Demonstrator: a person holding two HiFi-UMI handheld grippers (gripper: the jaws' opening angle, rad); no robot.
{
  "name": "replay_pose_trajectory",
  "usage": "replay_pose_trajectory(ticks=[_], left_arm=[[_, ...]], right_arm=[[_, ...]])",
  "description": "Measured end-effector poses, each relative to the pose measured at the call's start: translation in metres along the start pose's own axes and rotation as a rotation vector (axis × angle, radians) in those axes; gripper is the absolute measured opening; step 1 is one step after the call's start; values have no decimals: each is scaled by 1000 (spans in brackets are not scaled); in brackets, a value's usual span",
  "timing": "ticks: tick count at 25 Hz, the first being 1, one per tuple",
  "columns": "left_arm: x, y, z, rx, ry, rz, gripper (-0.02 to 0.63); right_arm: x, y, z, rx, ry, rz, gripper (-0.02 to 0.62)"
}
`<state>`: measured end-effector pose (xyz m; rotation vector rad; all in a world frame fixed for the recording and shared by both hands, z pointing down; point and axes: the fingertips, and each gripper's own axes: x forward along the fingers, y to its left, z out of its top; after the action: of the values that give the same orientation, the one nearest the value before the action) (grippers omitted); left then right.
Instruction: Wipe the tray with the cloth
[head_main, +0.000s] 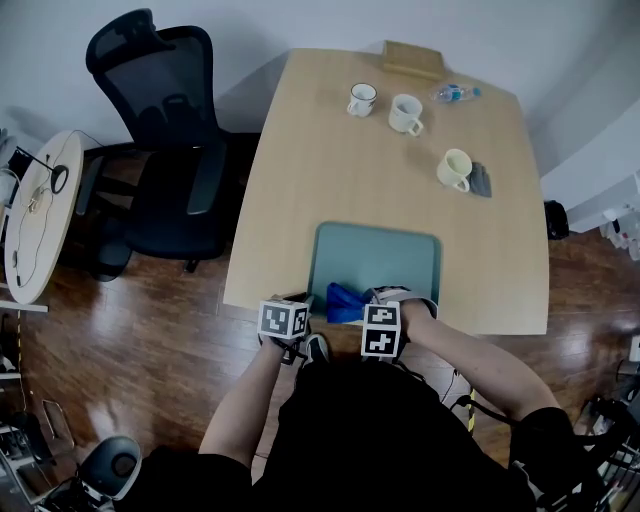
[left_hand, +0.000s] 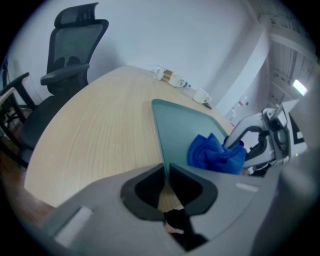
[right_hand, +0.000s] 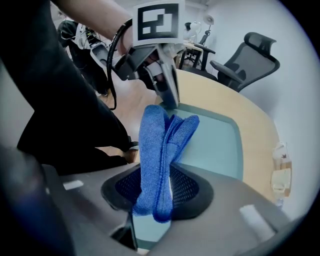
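Observation:
A teal tray (head_main: 390, 250) lies at the table's near edge. My left gripper (head_main: 303, 299) is at the tray's near-left corner; in the left gripper view its jaws (left_hand: 166, 172) are shut on the tray's rim (left_hand: 159, 135). My right gripper (head_main: 374, 300) points almost straight down over the tray's near-left part, shut on a blue cloth (head_main: 345, 303). In the right gripper view the folded cloth (right_hand: 160, 150) runs out from between the jaws (right_hand: 157, 195) onto the tray (right_hand: 220, 145), close to the left gripper (right_hand: 170, 100). The cloth (left_hand: 215, 152) rests bunched on the tray floor.
Three mugs (head_main: 405, 113) stand at the table's far side, with a plastic bottle (head_main: 455, 93), a wooden block (head_main: 412, 58) and a small grey object (head_main: 481, 179). A black office chair (head_main: 165, 150) stands left of the table, a round side table (head_main: 40, 210) beyond it.

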<state>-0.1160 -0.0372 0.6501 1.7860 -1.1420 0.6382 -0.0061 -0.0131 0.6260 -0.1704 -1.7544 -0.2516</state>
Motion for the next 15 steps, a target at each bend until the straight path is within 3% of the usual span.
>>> replay_pose_trajectory(ticks=[7, 15], left_arm=[[-1, -1, 0, 11, 3, 5, 38], [-4, 0, 3, 18, 17, 31, 38]], right_arm=[[-1, -59, -18, 175, -21, 12, 144], [-9, -169, -71, 201, 95, -271, 143]])
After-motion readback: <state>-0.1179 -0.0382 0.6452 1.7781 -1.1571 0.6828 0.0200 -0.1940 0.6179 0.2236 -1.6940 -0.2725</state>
